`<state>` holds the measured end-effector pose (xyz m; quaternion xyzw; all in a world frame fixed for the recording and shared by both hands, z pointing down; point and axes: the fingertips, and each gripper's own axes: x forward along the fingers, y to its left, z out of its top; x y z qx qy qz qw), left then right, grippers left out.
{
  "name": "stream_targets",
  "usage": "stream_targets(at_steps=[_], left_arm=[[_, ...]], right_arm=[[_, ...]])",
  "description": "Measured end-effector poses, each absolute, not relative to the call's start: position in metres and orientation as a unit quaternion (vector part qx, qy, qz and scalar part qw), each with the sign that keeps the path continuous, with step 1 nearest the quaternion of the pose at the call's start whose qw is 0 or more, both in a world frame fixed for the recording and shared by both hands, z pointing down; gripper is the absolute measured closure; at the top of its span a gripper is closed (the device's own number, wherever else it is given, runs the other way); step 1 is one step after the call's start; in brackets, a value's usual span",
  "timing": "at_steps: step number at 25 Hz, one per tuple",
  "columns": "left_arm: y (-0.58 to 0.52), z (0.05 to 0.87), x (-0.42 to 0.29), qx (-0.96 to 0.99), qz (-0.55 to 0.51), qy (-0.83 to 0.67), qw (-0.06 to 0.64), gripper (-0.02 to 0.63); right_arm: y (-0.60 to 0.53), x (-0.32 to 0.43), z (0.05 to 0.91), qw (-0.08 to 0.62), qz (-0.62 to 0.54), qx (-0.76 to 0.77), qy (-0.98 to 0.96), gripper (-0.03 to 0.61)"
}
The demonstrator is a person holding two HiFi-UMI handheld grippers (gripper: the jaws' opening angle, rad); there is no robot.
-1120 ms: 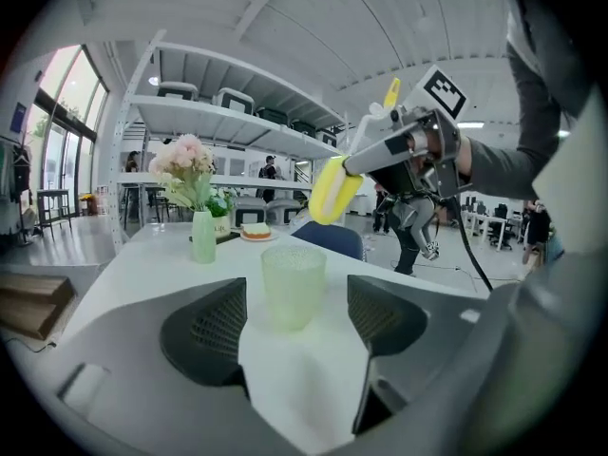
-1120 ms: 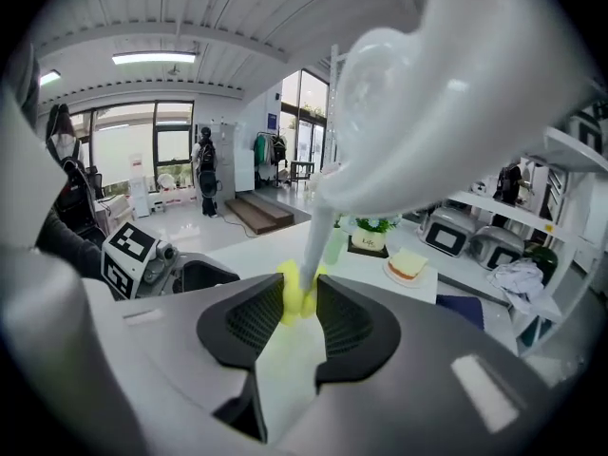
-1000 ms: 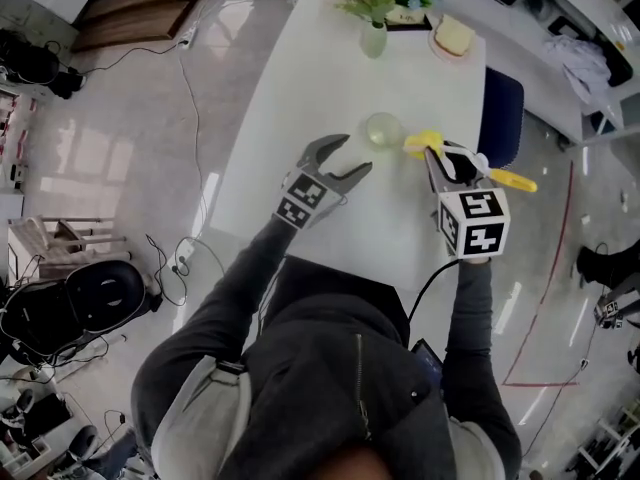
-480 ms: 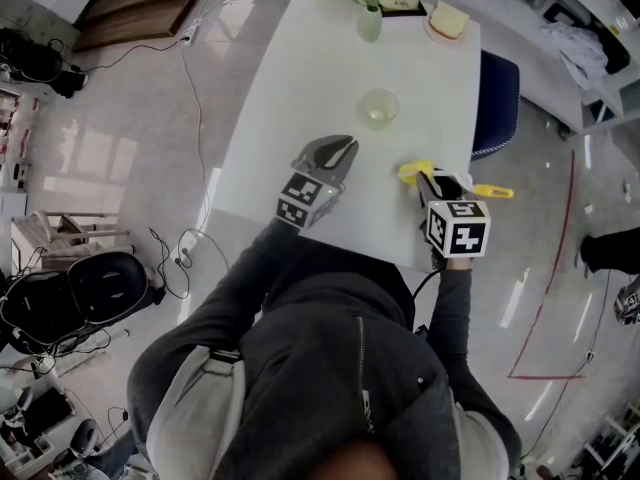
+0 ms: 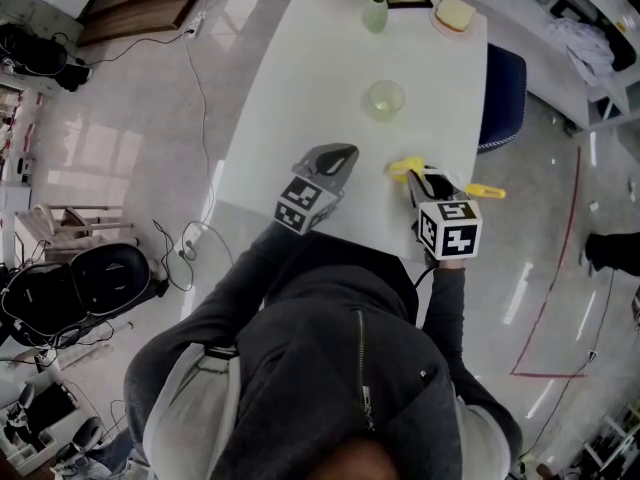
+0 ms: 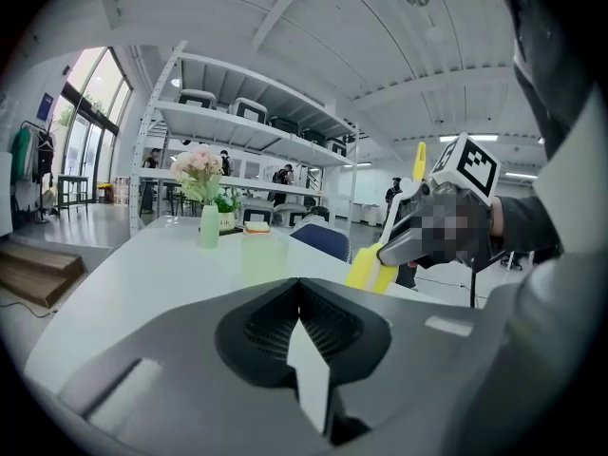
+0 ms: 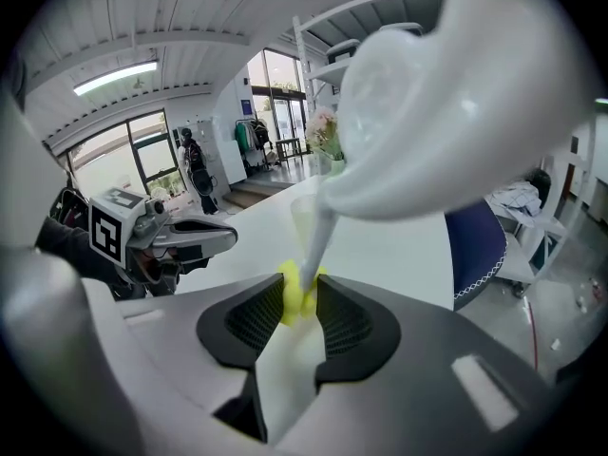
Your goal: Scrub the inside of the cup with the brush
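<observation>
The right gripper is clamping the yellow brush ready for scrubbing, while the left gripper, clenched empty, is leaving the cup unsteadied.

Table top smooth white with soft sheen, far cup translucent pale green, brush glossy yellow and white plastic, left gripper matt grey plastic, its pads dark and ribbed, floor polished, reflective, sleeve dark cloth

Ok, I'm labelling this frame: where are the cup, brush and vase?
cup (image 5: pixel 385 99): head view, its open mouth.
brush (image 5: pixel 403 167): head view, its yellow head.
vase (image 5: pixel 375 15): head view, its green body.
</observation>
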<state>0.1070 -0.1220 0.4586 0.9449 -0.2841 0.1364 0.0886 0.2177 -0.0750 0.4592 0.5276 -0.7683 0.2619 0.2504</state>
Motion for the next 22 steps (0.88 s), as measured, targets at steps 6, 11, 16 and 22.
stream_targets(at_steps=[6,11,16,22], left_arm=[[-0.122,0.464,0.109,0.944,0.139,-0.283,0.097,0.604],[-0.119,0.468,0.112,0.945,0.144,-0.276,0.101,0.604],[-0.117,0.470,0.112,0.945,0.146,-0.274,0.101,0.604],[-0.114,0.470,0.111,0.948,0.147,-0.267,0.096,0.604]], right_arm=[[-0.075,0.220,0.462,0.263,0.257,0.526,-0.767,0.466],[-0.073,0.220,0.464,0.270,0.257,0.522,-0.767,0.466],[-0.070,0.219,0.465,0.267,0.258,0.524,-0.766,0.466],[-0.068,0.217,0.465,0.265,0.257,0.524,-0.767,0.466]])
